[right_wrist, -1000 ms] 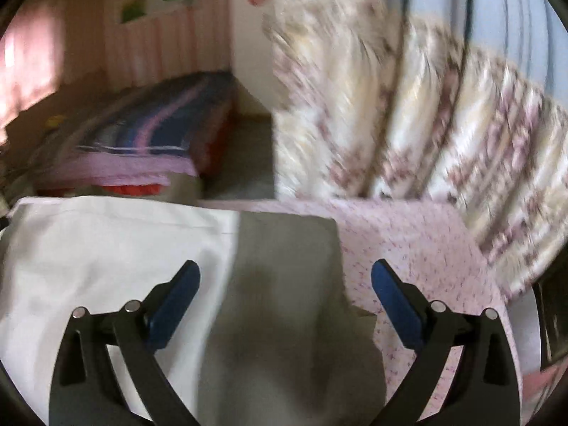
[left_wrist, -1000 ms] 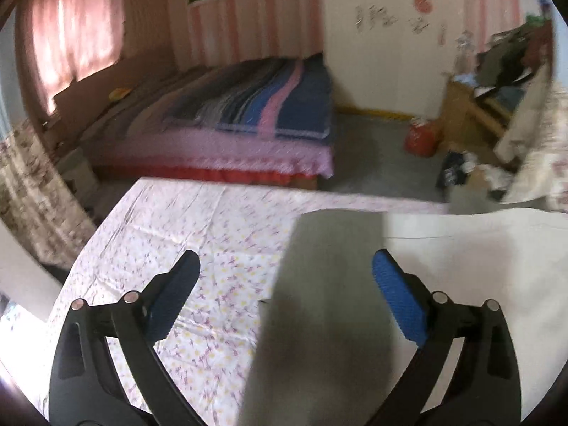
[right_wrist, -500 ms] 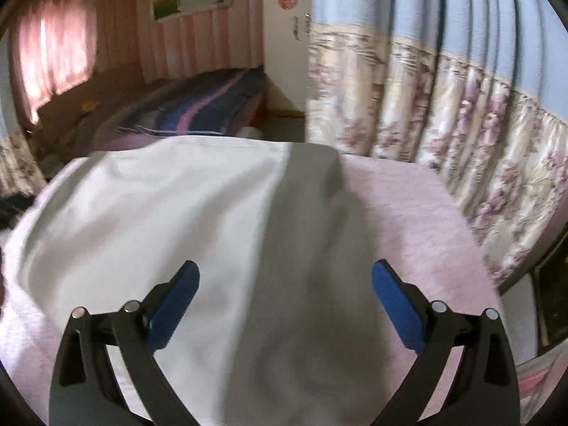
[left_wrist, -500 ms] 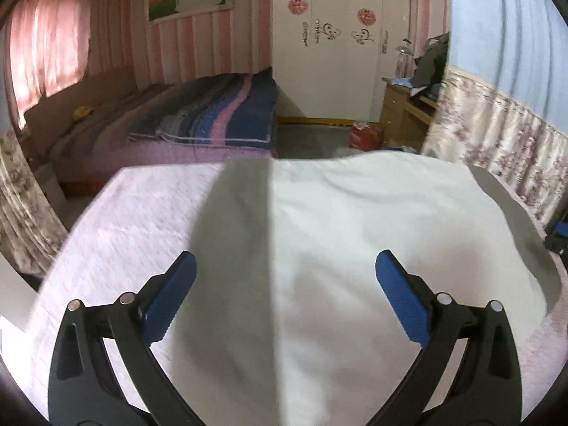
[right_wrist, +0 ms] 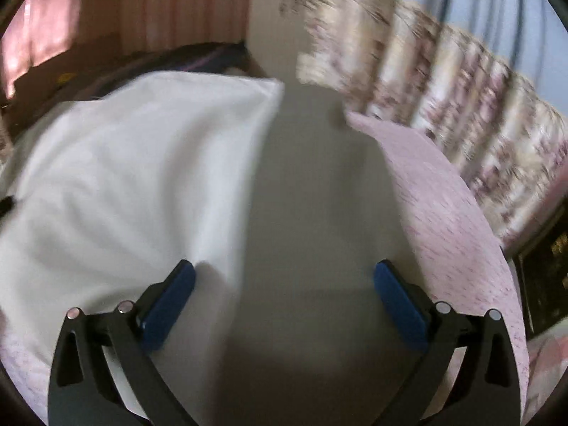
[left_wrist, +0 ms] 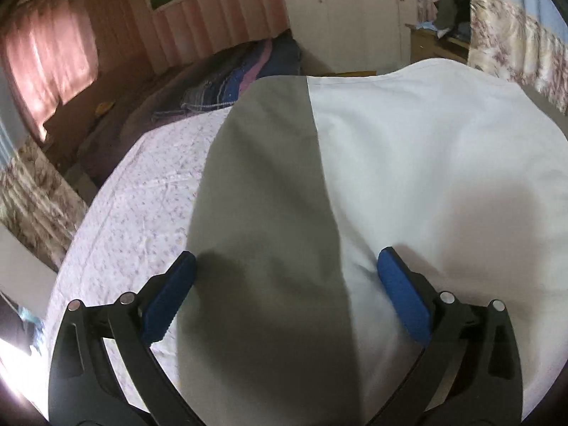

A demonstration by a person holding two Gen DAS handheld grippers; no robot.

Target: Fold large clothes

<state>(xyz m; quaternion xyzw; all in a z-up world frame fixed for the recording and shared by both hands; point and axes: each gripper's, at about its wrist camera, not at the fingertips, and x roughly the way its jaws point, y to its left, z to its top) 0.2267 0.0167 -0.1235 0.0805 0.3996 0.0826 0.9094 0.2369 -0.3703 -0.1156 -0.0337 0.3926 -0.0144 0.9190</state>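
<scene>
One garment (left_wrist: 408, 163), white in the middle with one grey panel along each side, lies spread flat on the floral pink bedsheet (left_wrist: 142, 191). Its long axis runs away from me toward the far edge of the bed, where its straight hem ends; the near end passes under both tools and out of view.

My left gripper (left_wrist: 285, 278) hangs over the left grey panel (left_wrist: 262, 213), fingers spread wide and holding nothing, one blue pad (left_wrist: 167, 301) over the panel's outer edge and the other on the white cloth. My right gripper (right_wrist: 284, 284) hangs over the right grey panel (right_wrist: 319, 213), likewise spread wide and empty; whether either pair of fingers touches the cloth I cannot tell. The right-wrist view is motion-blurred.

Behind the sheet stand one second bed with a striped blanket (left_wrist: 227, 85), one white wardrobe (left_wrist: 340, 14) and flowered curtains (right_wrist: 461, 106). No container shows clearly; a wooden desk (left_wrist: 436, 42) carries a pile of dark things.
</scene>
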